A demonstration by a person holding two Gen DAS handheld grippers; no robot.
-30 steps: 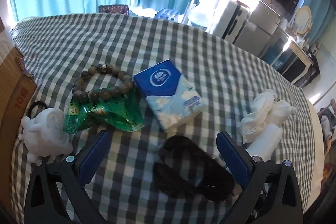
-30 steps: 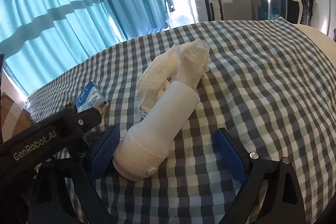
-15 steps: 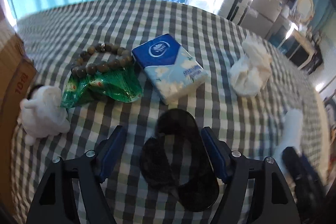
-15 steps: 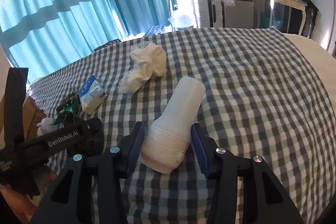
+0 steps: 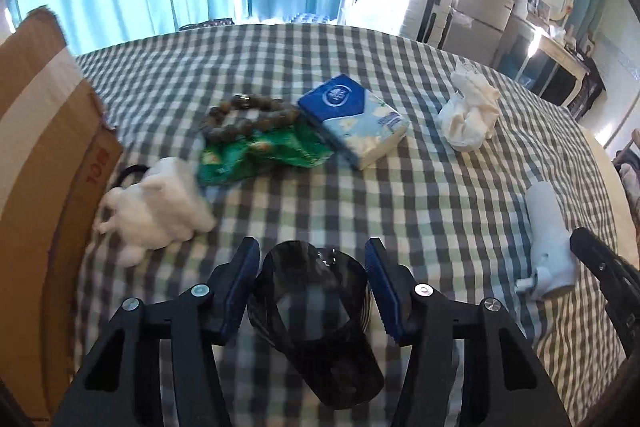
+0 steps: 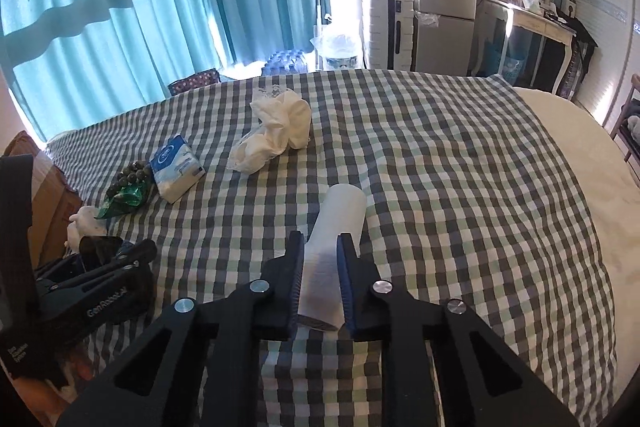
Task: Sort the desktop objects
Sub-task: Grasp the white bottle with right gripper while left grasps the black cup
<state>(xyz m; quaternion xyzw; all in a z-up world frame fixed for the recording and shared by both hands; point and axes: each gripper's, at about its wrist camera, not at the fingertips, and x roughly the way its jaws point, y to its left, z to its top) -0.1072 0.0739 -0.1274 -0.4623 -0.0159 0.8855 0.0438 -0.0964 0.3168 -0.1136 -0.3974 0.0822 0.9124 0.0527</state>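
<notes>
Left gripper (image 5: 312, 263) is clamped on dark sunglasses (image 5: 316, 307), a lens wedged between the blue pads, glasses lifted off the checked cloth (image 5: 420, 195). Ahead of those jaws to the left: white toy (image 5: 156, 203), a black hair tie (image 5: 128, 173) just behind it, cardboard box (image 5: 44, 155) further left. Straight ahead: green wrapper (image 5: 260, 155) with a bead bracelet (image 5: 248, 119) touching its far edge, tissue pack (image 5: 354, 121) just right of both. Ahead right, well apart: crumpled tissue (image 5: 470, 117).

Right gripper (image 6: 319, 259) pinches a white bottle (image 6: 336, 247), pads tight on its sides, bottle pointing forward out of the jaws. Whether it rests on the cloth, can't tell. Left of those jaws sits the left gripper with the glasses. Far ahead-left: tissue wad, pack, beads.
</notes>
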